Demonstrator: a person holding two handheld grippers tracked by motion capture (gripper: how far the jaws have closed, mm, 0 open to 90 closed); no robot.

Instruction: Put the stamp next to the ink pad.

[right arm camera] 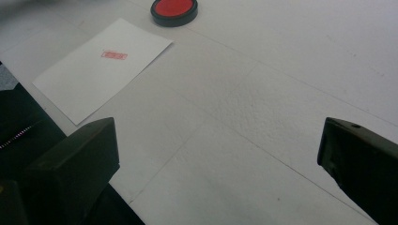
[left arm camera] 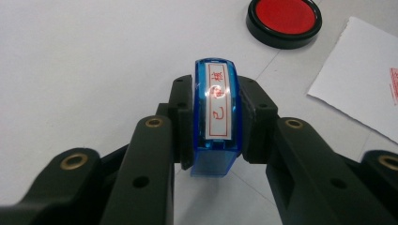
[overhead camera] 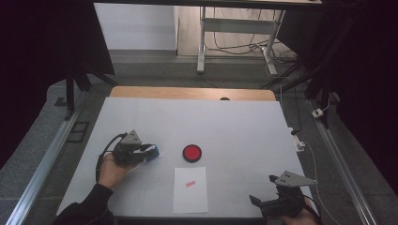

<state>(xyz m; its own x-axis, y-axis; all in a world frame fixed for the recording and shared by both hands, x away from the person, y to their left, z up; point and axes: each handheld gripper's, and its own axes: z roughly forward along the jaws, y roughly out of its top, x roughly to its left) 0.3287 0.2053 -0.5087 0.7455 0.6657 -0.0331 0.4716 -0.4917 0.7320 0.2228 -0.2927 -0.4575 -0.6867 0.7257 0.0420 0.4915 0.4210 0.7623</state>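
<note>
In the high view the left gripper point(overhead camera: 146, 152) sits left of centre, held by a hand point(overhead camera: 112, 171) whose dark sleeve point(overhead camera: 87, 208) comes up from the lower left corner. The gripper points toward the right of the frame, roughly level over the white table point(overhead camera: 234, 126). Its jaws are clamped on a blue stamp point(overhead camera: 152, 152); in the left gripper view the stamp point(left arm camera: 216, 117) stands in the middle of the frame, pinched on both sides by the black pads, its white label with red characters facing the camera.

The right gripper point(overhead camera: 263, 197) rests at the lower right edge of the high view, near the table's front edge. In the right gripper view its jaws stand wide apart at the lower corners, with nothing between them but bare table.

A round red ink pad point(overhead camera: 192, 153) in a black case lies just right of the stamp, a small gap between them. Below the pad lies a white sheet of paper point(overhead camera: 190, 199) carrying a small red stamp mark point(overhead camera: 190, 184). Nothing lies between the stamp and the pad or the paper.
</note>
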